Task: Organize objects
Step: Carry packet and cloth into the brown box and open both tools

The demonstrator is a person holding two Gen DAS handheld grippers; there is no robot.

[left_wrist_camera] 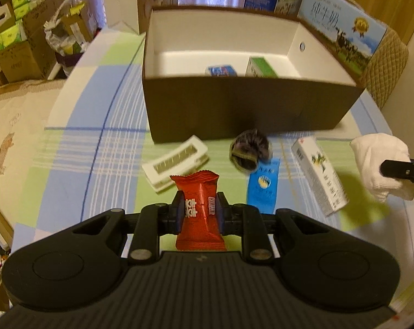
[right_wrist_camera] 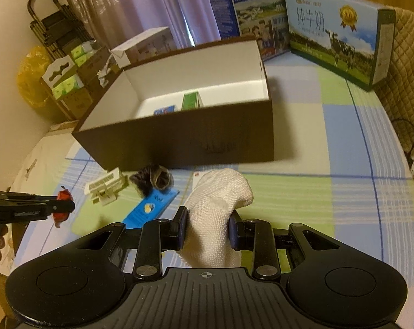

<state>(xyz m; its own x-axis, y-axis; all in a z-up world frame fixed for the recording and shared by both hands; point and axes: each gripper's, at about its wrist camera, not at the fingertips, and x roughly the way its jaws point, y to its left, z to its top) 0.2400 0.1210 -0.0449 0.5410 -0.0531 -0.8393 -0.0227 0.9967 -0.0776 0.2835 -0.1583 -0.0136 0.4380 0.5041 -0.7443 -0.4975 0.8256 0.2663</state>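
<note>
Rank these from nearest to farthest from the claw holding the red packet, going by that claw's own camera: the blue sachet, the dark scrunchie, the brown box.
From the left claw gripping the red packet:
1. Blue sachet, flat on the cloth just to its right.
2. Dark scrunchie, farther ahead and right, before the box.
3. Brown box, farthest, open-topped, straight ahead.

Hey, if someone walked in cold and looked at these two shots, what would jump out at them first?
Probably the big dark brown box with its white inside, open at mid-table, holding a small blue carton and a green-topped one. Next, the left gripper pinching a bright red snack packet, and the right gripper clamped on a white cloth, both in front of the box.
</note>
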